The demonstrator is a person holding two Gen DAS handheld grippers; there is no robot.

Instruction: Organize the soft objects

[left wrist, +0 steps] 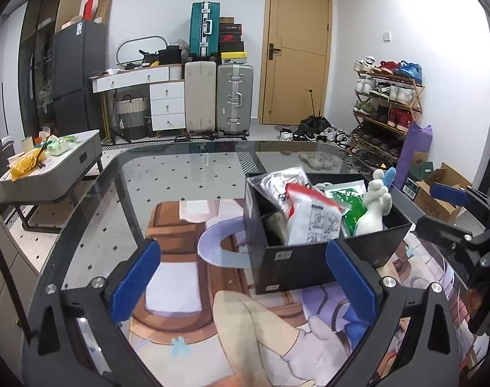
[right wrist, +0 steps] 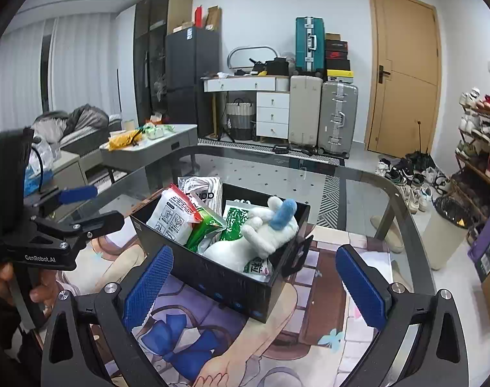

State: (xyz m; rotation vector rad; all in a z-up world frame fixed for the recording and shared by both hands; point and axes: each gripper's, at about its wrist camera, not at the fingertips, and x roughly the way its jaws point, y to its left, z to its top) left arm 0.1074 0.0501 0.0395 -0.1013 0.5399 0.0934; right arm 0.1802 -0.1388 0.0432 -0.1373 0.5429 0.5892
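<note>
On the glass table [left wrist: 187, 167], over a printed mat [left wrist: 180, 277], a black open-topped box [left wrist: 312, 258] crammed with soft goods. Upright at its left end: a white packet with a red top edge [right wrist: 172, 217], behind it a grey-and-white bagged item [right wrist: 199, 185]; beside these a glossy green pouch [right wrist: 204, 229] and a green-and-white packet [right wrist: 235, 219]; toward the right end a white plush toy [right wrist: 254, 235] with a blue tuft [right wrist: 283, 214], lying over another white-and-green packet [right wrist: 258, 266] wedged against the near wall. Contents standing above the rim, nothing soft visible loose on the mat. Left tongs [left wrist: 241, 287] spread wide and empty, blue pads either side of the box's near corner without touching it. Right tongs [right wrist: 254, 285] likewise wide and empty, framing the box's long wall, clear of it. Probably all light and yielding: plush likely to compress and spring back, best pinched across the thick body rather than the tuft or thin limbs; film packets probably slick and crinkly, apt to slide from a shallow bite, better taken by a sealed top edge or squarely across the middle with a firm squeeze. Box itself stiff-walled but light-looking, liable to skid on the mat if nudged or if a wedged packet drags on the way out.
</note>
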